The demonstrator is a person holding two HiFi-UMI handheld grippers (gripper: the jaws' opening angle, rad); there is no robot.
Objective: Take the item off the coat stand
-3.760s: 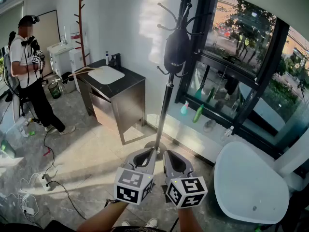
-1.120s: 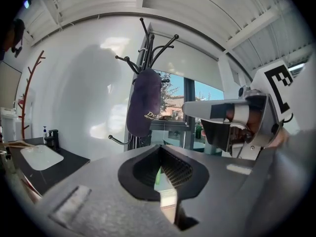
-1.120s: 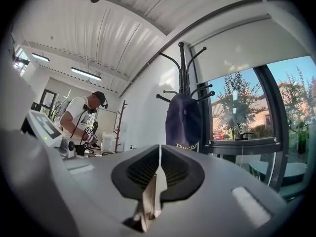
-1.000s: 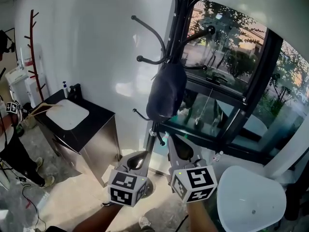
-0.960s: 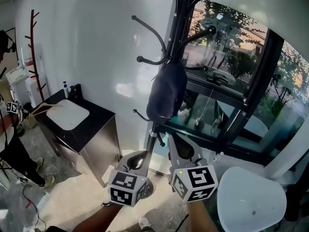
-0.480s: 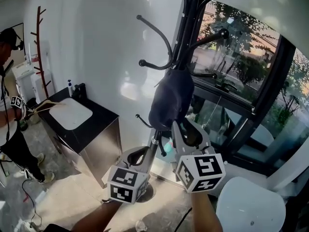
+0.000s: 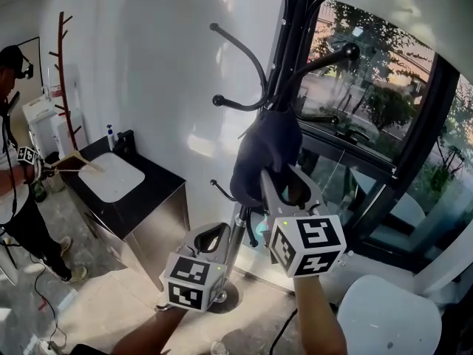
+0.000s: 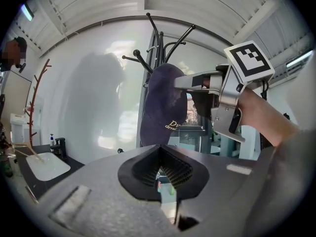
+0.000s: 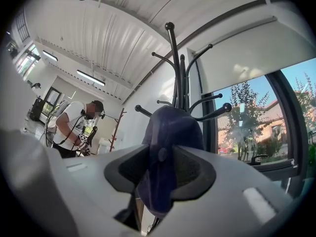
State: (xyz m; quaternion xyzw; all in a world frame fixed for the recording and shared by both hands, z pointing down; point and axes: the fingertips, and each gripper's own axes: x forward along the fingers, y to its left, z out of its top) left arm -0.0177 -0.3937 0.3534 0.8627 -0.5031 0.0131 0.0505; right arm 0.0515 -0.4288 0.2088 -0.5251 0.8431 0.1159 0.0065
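Note:
A dark navy cap (image 7: 266, 154) hangs from the black coat stand (image 7: 292, 35) beside the window. My right gripper (image 7: 284, 177) is raised to the cap's lower edge and its jaws are opening. In the right gripper view the cap (image 9: 170, 132) hangs down into the gap between them, and the pads do not press on it. My left gripper (image 7: 214, 237) stays lower, by the stand's pole, shut and empty. The left gripper view shows the cap (image 8: 163, 102) with the right gripper (image 8: 197, 85) reaching to it.
A dark cabinet with a white basin (image 7: 111, 180) stands against the wall at left. A person (image 7: 15, 161) stands beyond it near a wooden coat stand (image 7: 63, 65). A white round table (image 7: 384, 320) is at lower right, below the window (image 7: 369, 102).
My right gripper has risen from below the cap up to its lower edge, and its jaws have spread around the cap's brim. The left gripper has barely moved.

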